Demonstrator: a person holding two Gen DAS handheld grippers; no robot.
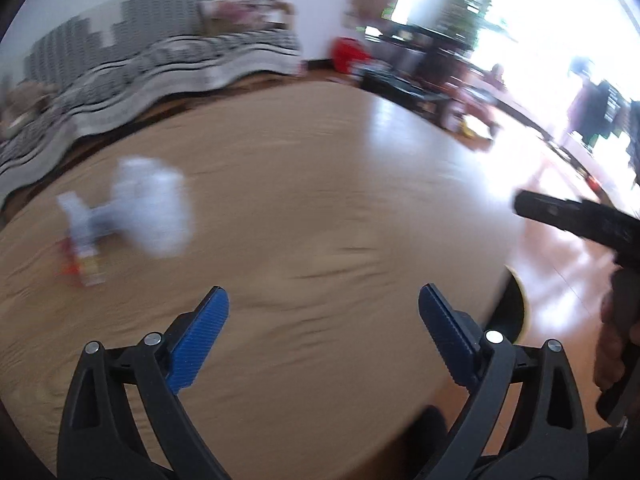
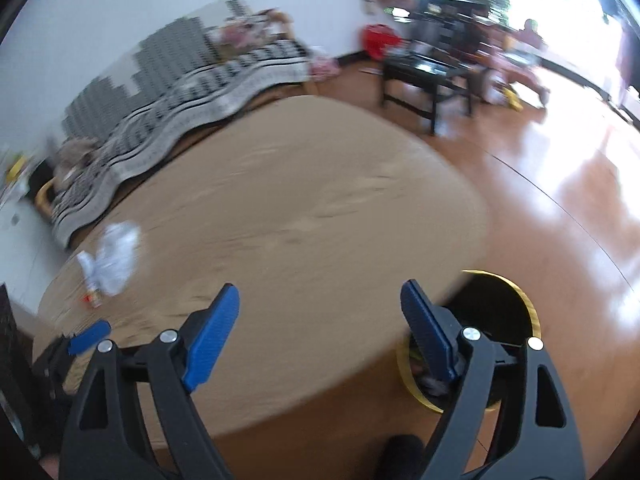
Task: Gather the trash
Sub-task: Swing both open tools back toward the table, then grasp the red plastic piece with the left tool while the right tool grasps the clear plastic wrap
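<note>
A crumpled white plastic wrapper (image 1: 156,208) lies on the tan round table (image 1: 320,160) at the left, with a small red-and-yellow packet (image 1: 86,264) beside it. Both are blurred. My left gripper (image 1: 323,300) hovers open above the table with nothing between its blue pads. In the right wrist view the wrapper (image 2: 114,260) and packet (image 2: 94,298) sit far left. My right gripper (image 2: 320,296) is open and empty over the table's near edge. A black bin with a yellow rim (image 2: 528,308) stands on the floor just past the table, under the right finger.
A sofa with a striped cover (image 2: 192,96) runs behind the table. A dark low table (image 2: 428,76) and a red object (image 2: 378,40) stand farther back on the glossy wooden floor (image 2: 560,200). A hand (image 1: 612,352) holds the other gripper's black body (image 1: 576,220) at the right.
</note>
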